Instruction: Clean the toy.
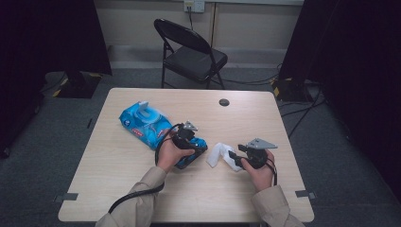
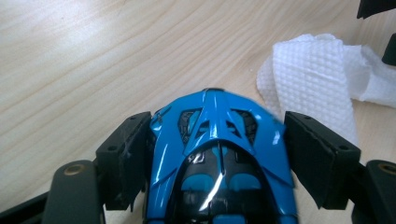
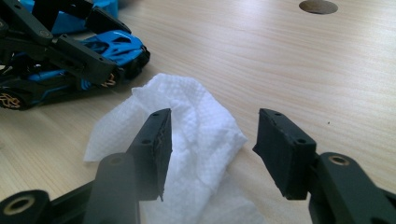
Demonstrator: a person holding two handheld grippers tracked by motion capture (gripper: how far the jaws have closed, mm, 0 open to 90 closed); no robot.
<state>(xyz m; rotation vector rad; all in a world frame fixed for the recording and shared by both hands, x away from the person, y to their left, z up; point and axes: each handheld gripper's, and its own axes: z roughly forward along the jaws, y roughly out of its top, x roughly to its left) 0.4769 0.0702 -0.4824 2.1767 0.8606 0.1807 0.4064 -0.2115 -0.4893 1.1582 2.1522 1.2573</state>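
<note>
While both tools rest low over the pale wooden table (image 1: 142, 189), the items read as follows.

Left hand-held gripper (image 1: 188, 142): its black jaws are closed against the two sides of a glossy blue and black toy sports car (image 2: 219, 154), one pad on each flank, so the car is pinched between them. The car's nose points away from this hand-held gripper, and the car sits low on the table. In the right gripper view the same car (image 3: 114, 46) lies up and to the left of the right jaws, with the left hand-held gripper (image 3: 93, 39) clamped across it.

Right hand-held gripper (image 1: 235, 157): jaws spread, with a clear gap between the pads (image 3: 161, 149). A crumpled white embossed paper towel (image 3: 196, 135) lies on the table between and just ahead of them; the left-hand pad stands just beside its fold, the other pad well clear of it. Neither pad presses on it.

The paper towel (image 1: 218, 155) lies between the two hand-held grippers, just beside the car's nose (image 2: 322, 74).

Beyond the left hand-held gripper lies a blue soft pack of wet wipes (image 1: 144, 123), its white flip lid raised, near the car's rear. A dark round hole (image 1: 224, 102) sits in the table far ahead of the right hand-held gripper. A black folding chair (image 1: 191, 54) stands past the table's far edge.
</note>
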